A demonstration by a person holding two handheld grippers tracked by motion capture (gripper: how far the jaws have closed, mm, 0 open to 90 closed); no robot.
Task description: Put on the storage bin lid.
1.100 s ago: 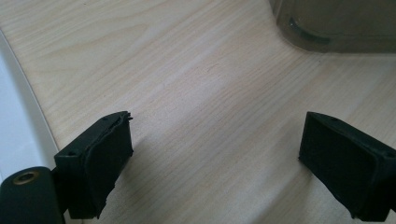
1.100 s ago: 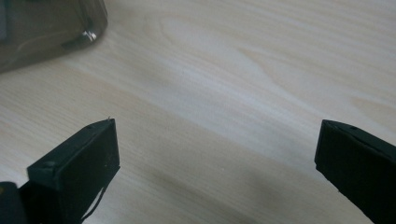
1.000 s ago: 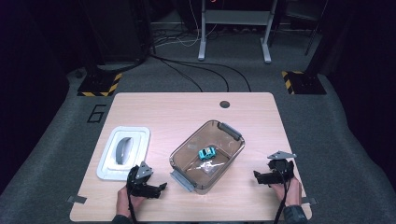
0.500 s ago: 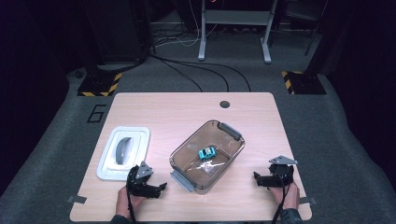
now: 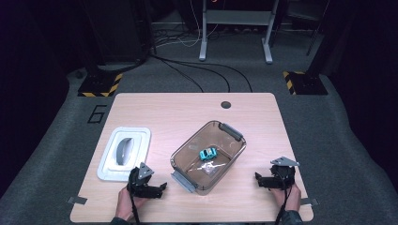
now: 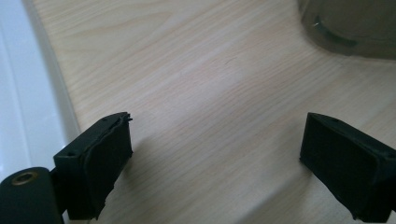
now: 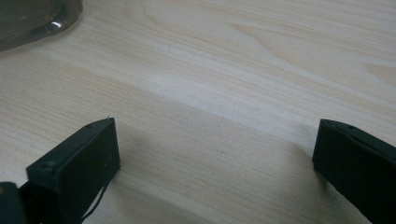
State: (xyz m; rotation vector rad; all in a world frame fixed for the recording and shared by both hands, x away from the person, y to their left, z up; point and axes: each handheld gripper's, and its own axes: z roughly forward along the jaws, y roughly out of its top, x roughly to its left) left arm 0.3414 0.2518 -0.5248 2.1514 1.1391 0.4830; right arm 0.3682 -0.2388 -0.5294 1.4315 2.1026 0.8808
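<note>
Resting my left hand-held gripper (image 5: pixel 162 189) and right hand-held gripper (image 5: pixel 259 180), jaws wide and empty; reach inward squarely for the brown translucent plastic box (image 5: pixel 180 154) between them.

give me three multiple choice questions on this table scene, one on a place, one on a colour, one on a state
1. Where is the small toy car?
A. inside the clear brownish plastic container
B. on the white rectangular lid
C. on the bare wooden table

2. What colour is the toy car?
A. red
B. turquoise
C. yellow

3. How do the jaws of the left gripper stand?
A. shut on the car
B. shut on the lid
C. open, with only table between them

Answers: 1 A, the high view shows the car on the container's floor beside a small clear bag. 2 B, its body is turquoise blue. 3 C, the left gripper view shows the two black jaws wide apart over bare wood.
</note>
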